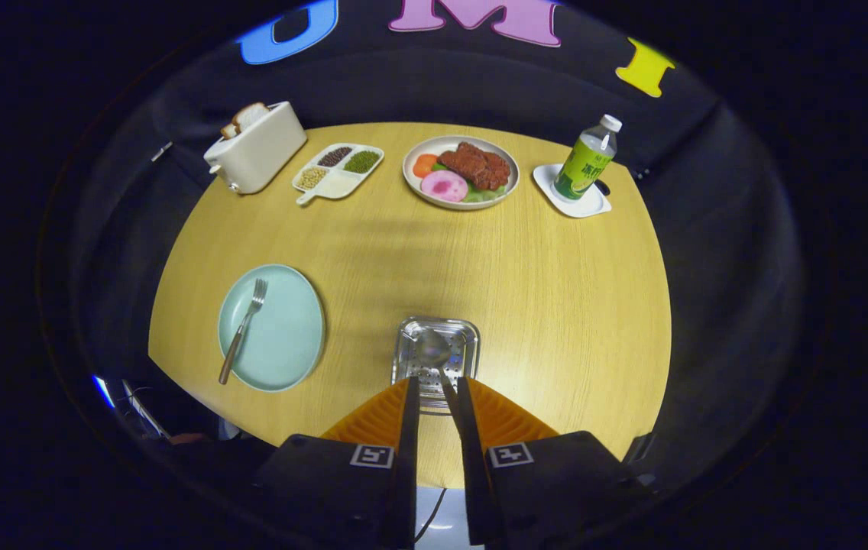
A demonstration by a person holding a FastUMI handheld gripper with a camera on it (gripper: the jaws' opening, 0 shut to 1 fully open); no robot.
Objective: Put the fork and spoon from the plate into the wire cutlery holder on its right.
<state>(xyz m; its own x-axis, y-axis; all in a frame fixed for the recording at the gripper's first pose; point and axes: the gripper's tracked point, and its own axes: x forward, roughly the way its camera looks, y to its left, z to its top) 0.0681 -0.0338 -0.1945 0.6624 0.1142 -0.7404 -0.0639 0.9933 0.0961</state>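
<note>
A pale green plate [281,344] lies on the round wooden table, left of my fingers. A fork [243,330] with a brown handle rests on its left half, tines pointing away from me. Just ahead of my fingertips stands the shiny metal cutlery holder [464,344], seen from above, its perforated bottom showing. The bowl of the spoon [432,347] hangs over the holder's opening, and its thin handle runs back between my fingers. My gripper [438,386] is shut on the spoon's handle, right above the holder's near rim.
Along the far edge of the table stand a white toaster [258,149] with bread, a divided dish of beans [338,172], a plate of food [461,172] and a green bottle [587,160] on a white coaster. The table edge runs close on the left of the green plate.
</note>
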